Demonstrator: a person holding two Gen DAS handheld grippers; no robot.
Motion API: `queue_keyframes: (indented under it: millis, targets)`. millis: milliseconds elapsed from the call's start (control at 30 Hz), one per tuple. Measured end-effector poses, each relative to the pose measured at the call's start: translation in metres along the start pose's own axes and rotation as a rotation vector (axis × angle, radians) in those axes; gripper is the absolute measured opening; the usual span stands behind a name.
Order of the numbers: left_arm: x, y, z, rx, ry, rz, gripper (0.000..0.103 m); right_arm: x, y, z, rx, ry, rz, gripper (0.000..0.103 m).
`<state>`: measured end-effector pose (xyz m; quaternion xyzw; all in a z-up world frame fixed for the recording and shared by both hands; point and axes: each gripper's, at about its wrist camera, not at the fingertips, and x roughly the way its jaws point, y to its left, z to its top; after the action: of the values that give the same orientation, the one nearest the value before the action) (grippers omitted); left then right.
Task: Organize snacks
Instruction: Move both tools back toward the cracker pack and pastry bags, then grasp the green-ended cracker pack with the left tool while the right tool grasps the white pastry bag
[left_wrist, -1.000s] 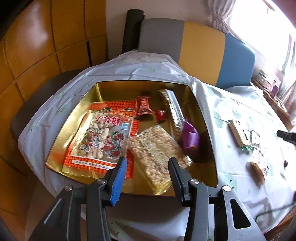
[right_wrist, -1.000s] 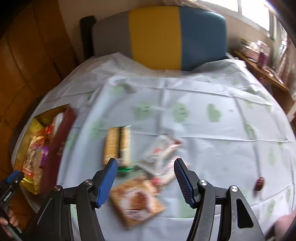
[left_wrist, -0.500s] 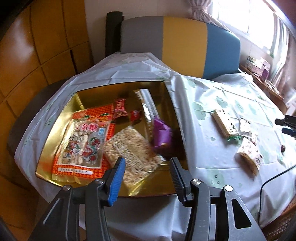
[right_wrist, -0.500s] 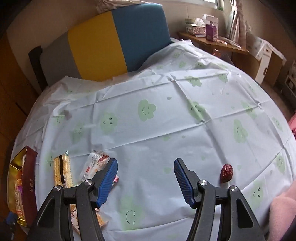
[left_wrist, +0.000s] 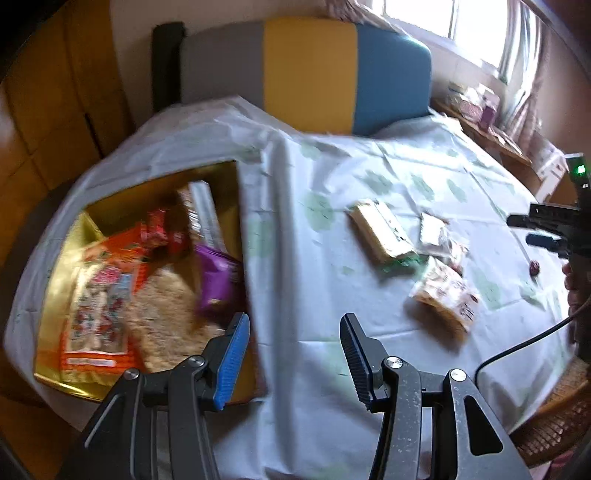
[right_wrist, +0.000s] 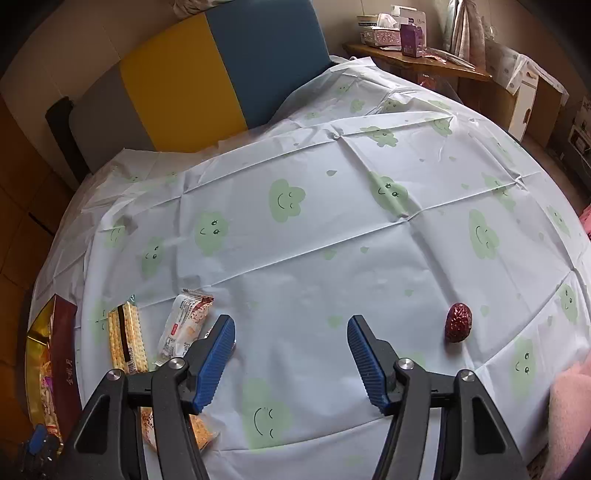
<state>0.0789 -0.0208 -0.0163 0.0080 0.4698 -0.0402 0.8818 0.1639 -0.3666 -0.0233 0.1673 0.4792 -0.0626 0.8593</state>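
Observation:
An open gold box (left_wrist: 155, 190) at the table's left holds an orange candy bag (left_wrist: 99, 295), a rice-crisp pack (left_wrist: 162, 317) and a purple packet (left_wrist: 216, 277). Loose on the cloud-print cloth lie a cracker pack (left_wrist: 380, 229), a white wrapper (left_wrist: 432, 229), a tan packet (left_wrist: 443, 299) and a red date (left_wrist: 534, 267). My left gripper (left_wrist: 293, 319) is open over bare cloth just right of the box. My right gripper (right_wrist: 291, 320) is open over bare cloth, with the date (right_wrist: 458, 322) to its right and the cracker pack (right_wrist: 125, 336) and white wrapper (right_wrist: 184, 321) to its left.
A grey, yellow and blue seat back (left_wrist: 310, 66) stands behind the table. A wooden shelf (right_wrist: 406, 55) with boxes runs along the far right. A black cable (left_wrist: 517, 350) hangs off the right edge, beside a wicker seat (left_wrist: 554, 417). A pink sleeve (right_wrist: 569, 406) shows at lower right.
My left gripper has swung right, from over the box to over the cloth beside it. My right gripper moved right from above the loose packets toward the date, then held still.

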Motion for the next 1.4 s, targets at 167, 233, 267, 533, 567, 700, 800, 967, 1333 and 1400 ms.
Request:
queue_keyframes:
  millis: [167,233,267,533,567,700,800,967,1333,1400]
  targets:
    - [0.018,-0.018,-0.003,0.027,0.069,-0.058,0.052,-0.001,0.001,0.0,-0.001,-0.001,0.009,0.065]
    - [0.023,-0.026,-0.004,0.052,0.081,-0.092,0.051,-0.002,0.001,0.0,-0.005,0.001,0.017,0.065]
    - [0.024,-0.028,-0.003,0.052,0.077,-0.102,0.052,-0.002,0.002,0.0,-0.008,0.004,0.02,0.065]
    - [0.043,-0.041,0.023,0.022,0.061,-0.152,0.057,-0.002,0.007,-0.001,-0.03,0.012,0.03,0.064]
    - [0.047,-0.042,0.027,0.014,0.073,-0.164,0.057,-0.003,0.007,-0.001,-0.03,0.012,0.033,0.064]
    - [0.062,-0.05,0.048,-0.003,0.094,-0.192,0.057,-0.003,0.009,-0.002,-0.036,0.014,0.043,0.065]
    - [0.072,-0.058,0.061,0.002,0.11,-0.192,0.056,-0.004,0.011,-0.002,-0.046,0.017,0.048,0.065]
    - [0.097,-0.062,0.085,-0.042,0.137,-0.169,0.056,-0.002,0.013,-0.003,-0.055,0.026,0.05,0.065]
    - [0.138,-0.084,0.108,-0.016,0.155,-0.111,0.059,0.001,0.014,-0.001,-0.059,0.036,0.058,0.065]
    - [0.145,-0.088,0.109,-0.005,0.161,-0.097,0.06,0.001,0.014,-0.001,-0.059,0.037,0.06,0.065]
